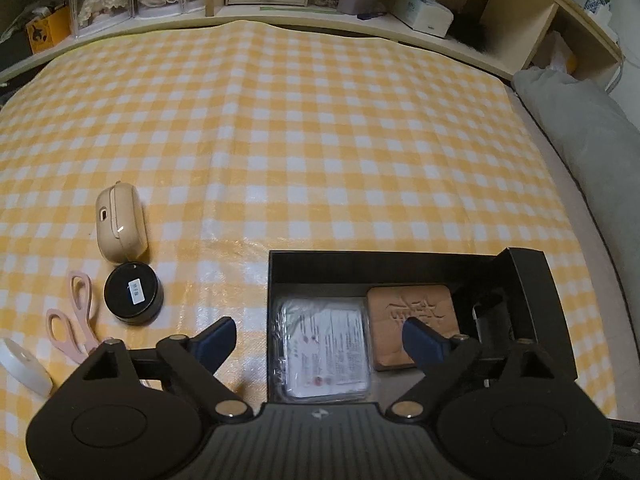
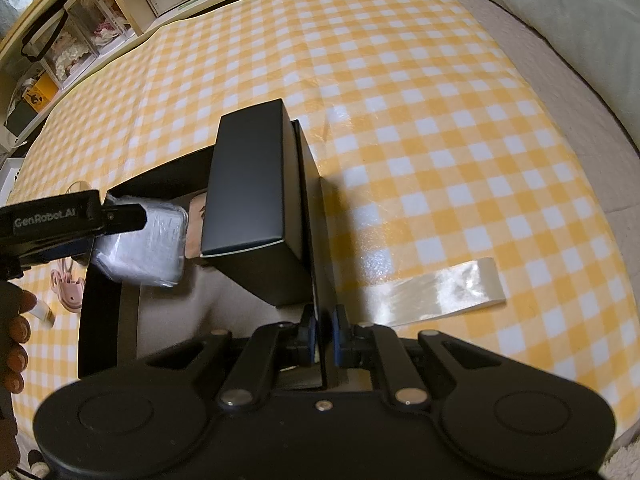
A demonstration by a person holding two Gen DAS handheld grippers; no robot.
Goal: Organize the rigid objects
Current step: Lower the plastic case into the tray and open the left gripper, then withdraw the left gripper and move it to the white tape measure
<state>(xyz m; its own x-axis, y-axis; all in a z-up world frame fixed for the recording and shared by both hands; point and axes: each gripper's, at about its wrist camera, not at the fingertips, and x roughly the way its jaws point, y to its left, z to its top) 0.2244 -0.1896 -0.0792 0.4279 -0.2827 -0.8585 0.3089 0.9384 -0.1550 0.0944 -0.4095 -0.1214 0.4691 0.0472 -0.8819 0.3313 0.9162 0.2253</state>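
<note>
Here the left gripper point(image 1: 318, 338) gapes empty over the box point(image 1: 536, 300), above its wrapped pack point(image 1: 324, 350); the right gripper point(image 2: 323, 334) pinches the box's wall.

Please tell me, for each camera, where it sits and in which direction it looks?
Left wrist: on the left gripper, looking down at the black box and checked cloth; open fingers show.
Right wrist: on the right gripper, shut on the box wall; the person's hand shows.
Shared: box, wrapped pack, cloth, pink scissors.
</note>
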